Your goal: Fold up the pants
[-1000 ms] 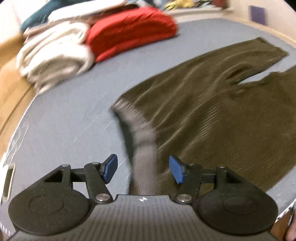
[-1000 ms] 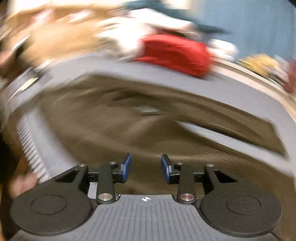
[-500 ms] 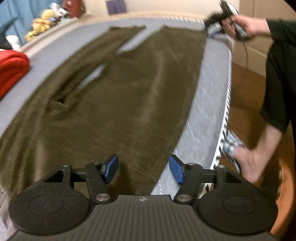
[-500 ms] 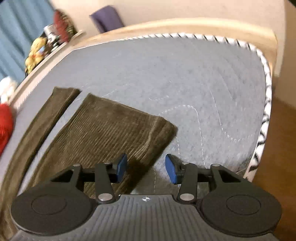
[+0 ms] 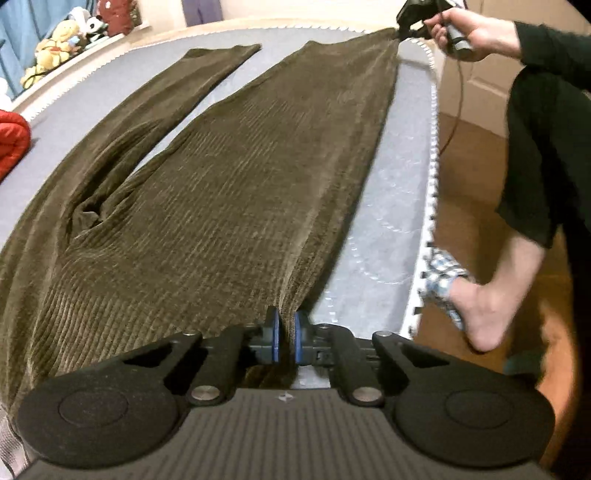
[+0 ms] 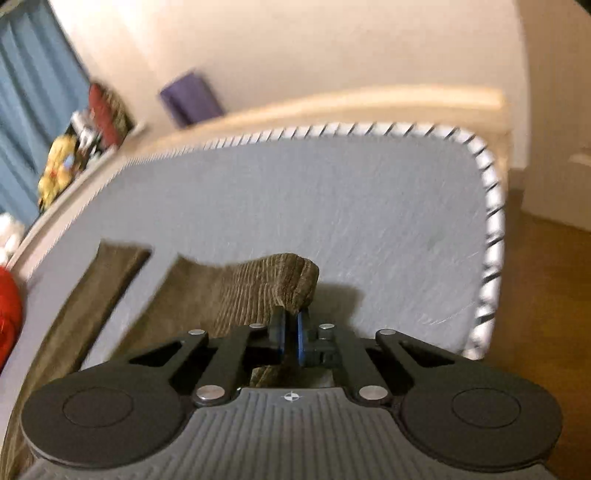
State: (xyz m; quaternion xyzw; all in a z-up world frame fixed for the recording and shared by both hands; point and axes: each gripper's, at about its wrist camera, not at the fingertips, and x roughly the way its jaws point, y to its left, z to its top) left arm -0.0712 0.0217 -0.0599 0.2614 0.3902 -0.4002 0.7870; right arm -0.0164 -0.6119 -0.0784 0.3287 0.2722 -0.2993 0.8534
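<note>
Dark olive corduroy pants (image 5: 221,184) lie spread flat on a grey mattress (image 5: 384,206), legs running away from the left wrist camera. My left gripper (image 5: 286,338) is shut on the pants' near right edge at the waist end. My right gripper (image 6: 291,334) is shut on the hem corner of the nearer leg (image 6: 258,284), lifting it slightly off the mattress (image 6: 332,206). In the left wrist view the right gripper (image 5: 413,18) shows at the far hem, held by a hand. The second leg (image 6: 92,295) lies flat to the left.
The mattress edge with striped piping (image 5: 430,184) runs along the right, wooden floor beyond it. The person's leg and foot (image 5: 480,306) stand beside the bed. A red folded item (image 5: 11,144) lies at the left. Stuffed toys (image 5: 62,40) sit on a ledge by a blue curtain.
Both grippers were open half a second ago and have closed on the pants: left on the waist edge, right on the leg hem, which has lifted slightly.
</note>
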